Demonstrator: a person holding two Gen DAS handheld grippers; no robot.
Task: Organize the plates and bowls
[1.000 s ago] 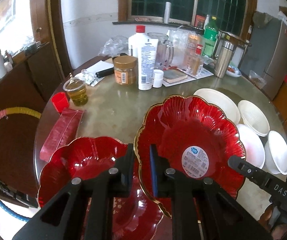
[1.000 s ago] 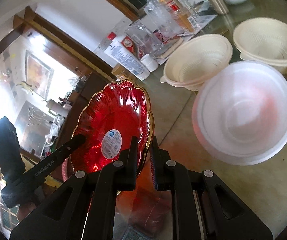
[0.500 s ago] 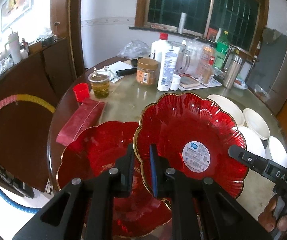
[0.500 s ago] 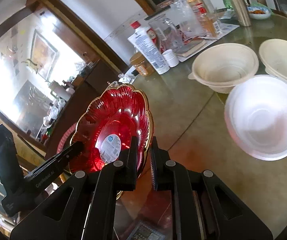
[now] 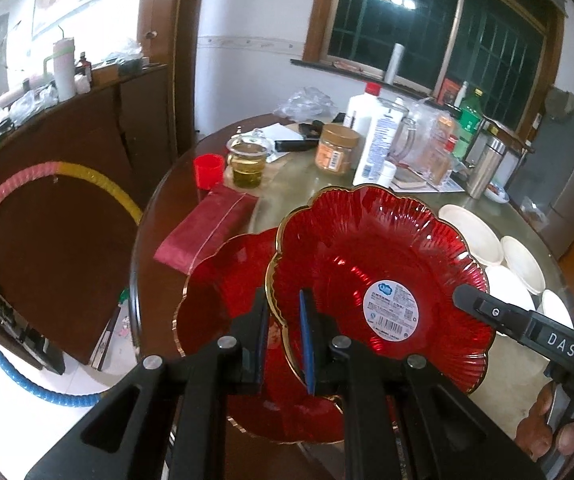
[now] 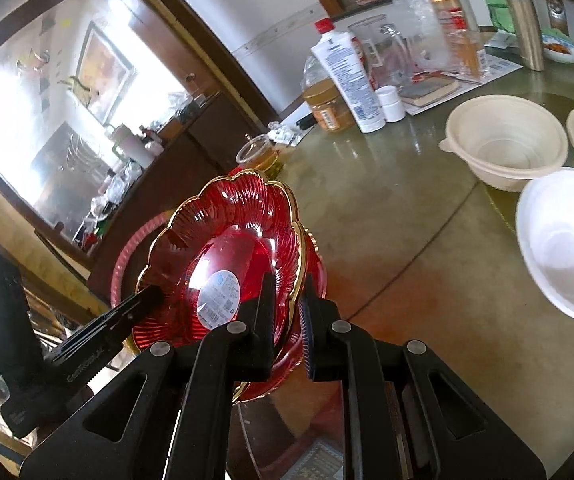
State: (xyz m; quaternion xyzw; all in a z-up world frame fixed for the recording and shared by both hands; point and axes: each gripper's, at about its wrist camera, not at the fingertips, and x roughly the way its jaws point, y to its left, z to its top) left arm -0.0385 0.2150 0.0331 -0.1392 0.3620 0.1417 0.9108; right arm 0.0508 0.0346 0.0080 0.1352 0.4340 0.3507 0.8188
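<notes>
Red plate (image 5: 379, 276) over second plate (image 5: 223, 280), apparently empty.

Blown-out daylight glare upper left, fisheye-bent edges, dark vignetted corners.

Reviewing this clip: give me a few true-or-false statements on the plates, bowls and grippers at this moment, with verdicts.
1. Both grippers grip the same red plate by its rim. True: the left gripper and the right gripper clamp opposite edges.
2. The held plate lies flat on the table. False: it is lifted and tilted, over a second red plate that lies beneath.
3. The held plate has a round white sticker in its middle. True.
4. The white bowls are stacked on the red plates. False: they stand apart on the table.
5. The small red cup sits inside a bowl. False: it stands on the table beside a glass cup.
</notes>
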